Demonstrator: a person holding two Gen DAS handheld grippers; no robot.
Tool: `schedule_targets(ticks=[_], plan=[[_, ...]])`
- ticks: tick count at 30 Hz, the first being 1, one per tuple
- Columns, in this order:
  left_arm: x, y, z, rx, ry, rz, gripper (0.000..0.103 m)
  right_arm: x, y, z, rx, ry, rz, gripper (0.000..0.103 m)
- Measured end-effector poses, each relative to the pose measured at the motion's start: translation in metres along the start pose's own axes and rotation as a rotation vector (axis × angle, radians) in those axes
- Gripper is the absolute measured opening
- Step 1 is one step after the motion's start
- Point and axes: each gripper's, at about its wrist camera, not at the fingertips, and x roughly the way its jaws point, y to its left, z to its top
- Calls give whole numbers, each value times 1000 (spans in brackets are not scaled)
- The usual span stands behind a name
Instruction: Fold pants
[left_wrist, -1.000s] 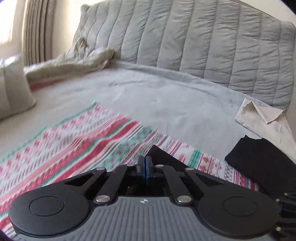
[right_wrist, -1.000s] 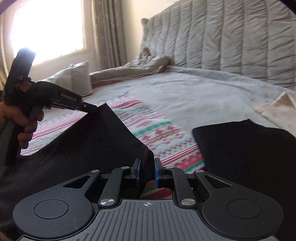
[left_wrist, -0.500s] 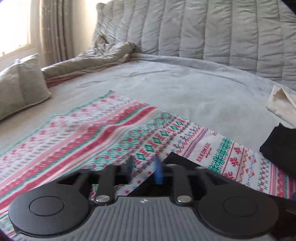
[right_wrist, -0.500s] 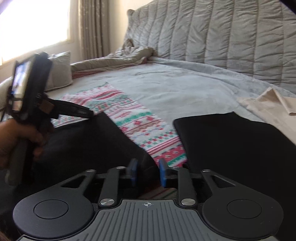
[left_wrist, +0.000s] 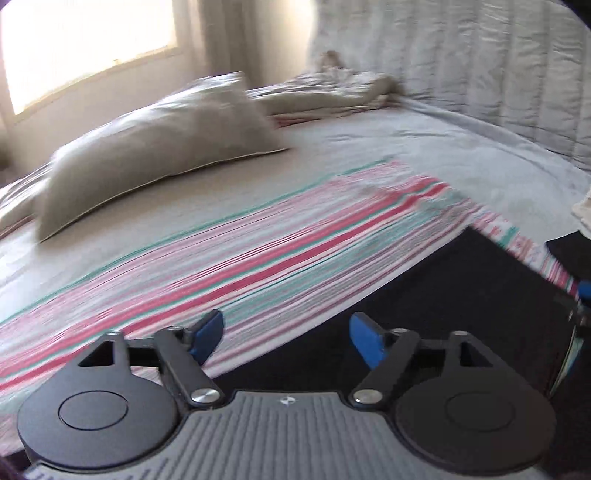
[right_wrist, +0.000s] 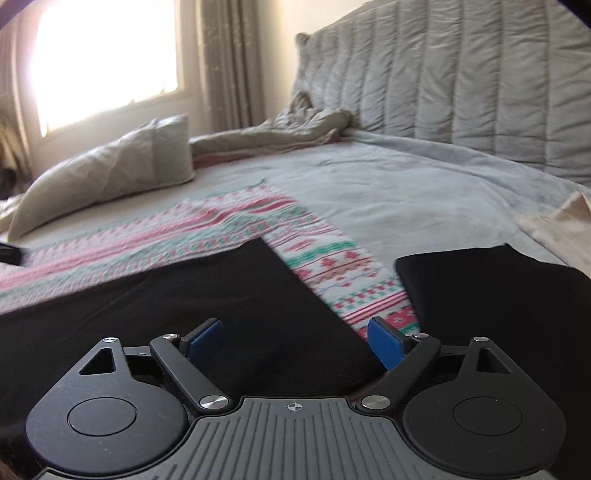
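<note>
So on the left wrist camera, the left gripper (left_wrist: 286, 338) has its blue-padded jaws spread wide with nothing between them, hovering over the edge where the black fabric pants (left_wrist: 461, 306) lie flat on the red, green and white patterned blanket (left_wrist: 229, 266). It's pretty blurry. Right wrist camera: right gripper (right_wrist: 295, 343) is released too, jaws wide, right above the pants (right_wrist: 207, 306). A separate folded black garment (right_wrist: 491, 295) sits just beside, with a beige pillow (right_wrist: 110, 170) further back.
</note>
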Motion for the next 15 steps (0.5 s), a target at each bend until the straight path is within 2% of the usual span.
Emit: schedule_targets(ticks=[3,5,8,11,15], plan=[[-41,51,-25,-52,5,69,91,-16,17,7,-39,-7,53,88],[-62,80,-41,-86,16,95,93,-27,33,14,-78,8,139,94],[-89,119,-63,-109,35,141,97,-43,64,23,-165,28,290,96],[-109,153,-83,-108,50,188,101,-54,100,33,-258,46,407,96],[-122,184,-101,-116,71,239,103,-59,156,41,-425,82,506,96]])
